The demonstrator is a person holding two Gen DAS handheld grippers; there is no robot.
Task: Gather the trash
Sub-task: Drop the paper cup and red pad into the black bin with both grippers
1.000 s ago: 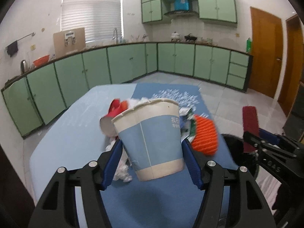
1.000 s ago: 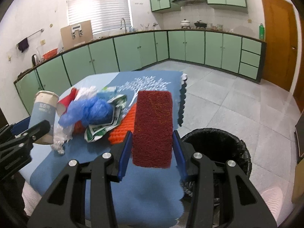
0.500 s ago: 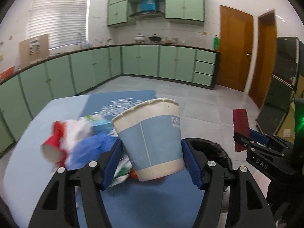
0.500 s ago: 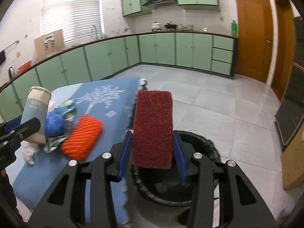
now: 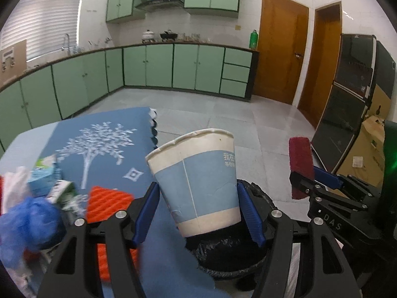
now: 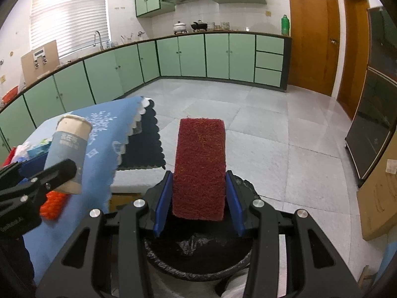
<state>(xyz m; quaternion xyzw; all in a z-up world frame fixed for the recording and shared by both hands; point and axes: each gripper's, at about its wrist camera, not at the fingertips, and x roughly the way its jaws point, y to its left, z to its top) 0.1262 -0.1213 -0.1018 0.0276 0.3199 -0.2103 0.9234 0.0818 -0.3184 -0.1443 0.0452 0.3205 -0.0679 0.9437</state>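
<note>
Paper cup: a blue-and-white paper cup (image 5: 198,183) with printed characters is pinched upright, slightly tilted, between the blue pads of the left gripper (image 5: 198,211); it is held above the table edge, partly over the bin.
Scouring pad: a dark red rectangular scouring pad (image 6: 199,167) is clamped on its two long sides by the right gripper (image 6: 198,198), standing upright above the bin.
Bin: a round black bin lined with a black plastic bag (image 6: 198,258) is seen on the floor just beside the table, directly below the pad.
Table: a table covered by a blue cloth with a white tree print (image 5: 99,134) is seen left of the bin.
Remaining trash: an orange ribbed sponge (image 5: 106,201), a crumpled blue plastic bag (image 5: 27,223), a small green-and-white carton (image 5: 65,191) and white crumpled plastic (image 5: 12,186) are gathered on the cloth near the left gripper.
Surroundings: green kitchen cabinets (image 6: 218,54) are lined along the walls, and wooden doors (image 6: 312,32) are seen to the right.
</note>
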